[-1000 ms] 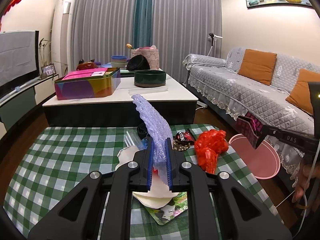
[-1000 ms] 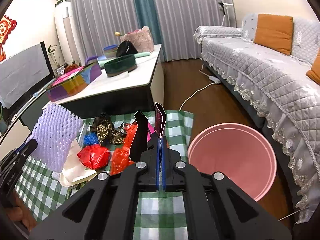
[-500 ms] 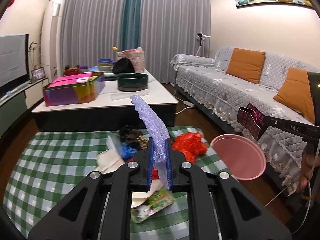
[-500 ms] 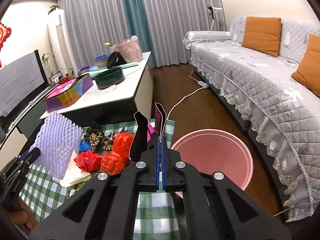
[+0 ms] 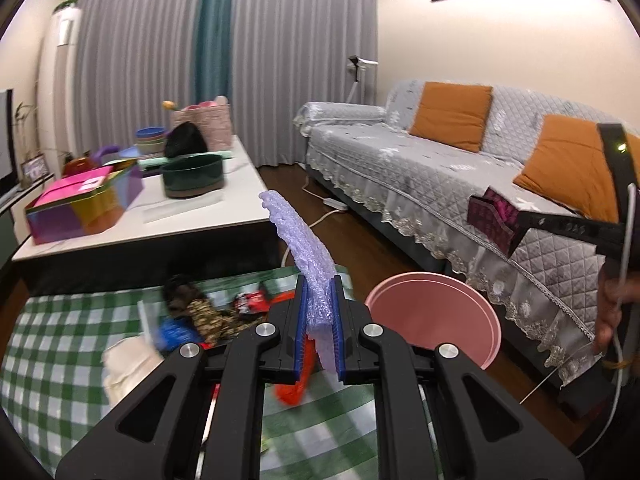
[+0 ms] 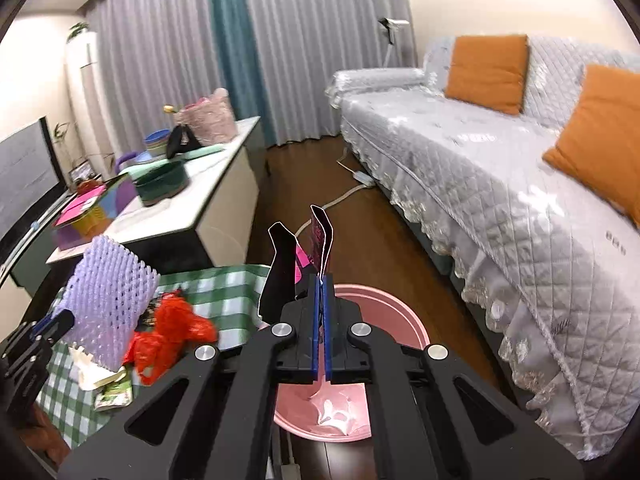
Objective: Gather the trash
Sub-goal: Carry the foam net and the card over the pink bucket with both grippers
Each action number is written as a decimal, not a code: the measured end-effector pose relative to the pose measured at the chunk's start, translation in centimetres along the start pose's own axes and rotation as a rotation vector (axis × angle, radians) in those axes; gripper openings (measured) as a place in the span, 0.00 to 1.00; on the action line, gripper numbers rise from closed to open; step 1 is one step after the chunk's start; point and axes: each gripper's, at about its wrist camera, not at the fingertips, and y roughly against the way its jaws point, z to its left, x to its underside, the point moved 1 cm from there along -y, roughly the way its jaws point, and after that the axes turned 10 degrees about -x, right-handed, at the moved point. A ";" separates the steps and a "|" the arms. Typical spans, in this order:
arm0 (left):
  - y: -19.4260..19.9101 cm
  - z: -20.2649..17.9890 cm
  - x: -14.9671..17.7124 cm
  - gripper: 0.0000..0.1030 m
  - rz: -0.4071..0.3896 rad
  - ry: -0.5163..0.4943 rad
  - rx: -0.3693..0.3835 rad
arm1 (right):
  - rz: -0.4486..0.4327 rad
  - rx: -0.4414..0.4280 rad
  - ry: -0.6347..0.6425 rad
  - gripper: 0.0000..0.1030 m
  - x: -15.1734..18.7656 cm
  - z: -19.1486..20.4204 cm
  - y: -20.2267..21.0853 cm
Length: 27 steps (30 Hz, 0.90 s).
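Living-room surroundings frame both views: grey curtains, a quilted sofa [image 6: 520, 208] with orange cushions, a white coffee table behind, and a low worktop [image 5: 60, 344] under a green checked cloth in front.

Between the jaws of the left gripper [image 5: 318, 332] sits a purple foam net sleeve [image 5: 304, 248], clenched near its lower end, the rest arching up and forward. It looks very light, soft and springy, so a pinch flattens it easily and it should hold by friction in its mesh; gripping near one end leaves it free to flop. The jaws of the right gripper [image 6: 320, 320] are closed tight on a dark, thin folded wrapper [image 6: 316, 240], held by its bottom edge with the flaps standing up. It looks like stiff, light card or foil, slick enough that an edge grip could slip.

Just beyond the right jaws, on the floor beside the worktop's right edge, stands the pink bin [image 6: 384, 312], with something pale already at its bottom. Near the worktop's far right corner more trash lies waiting: a crumpled red plastic bag [image 6: 168, 328], limp and easy to bunch anywhere, plus pale paper [image 5: 128, 364] and small wrappers, best taken by a raised fold.
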 end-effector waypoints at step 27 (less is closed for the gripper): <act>-11.4 -10.5 0.2 0.11 0.096 -0.090 0.174 | 0.097 0.077 -0.065 0.02 1.7 -6.3 -6.6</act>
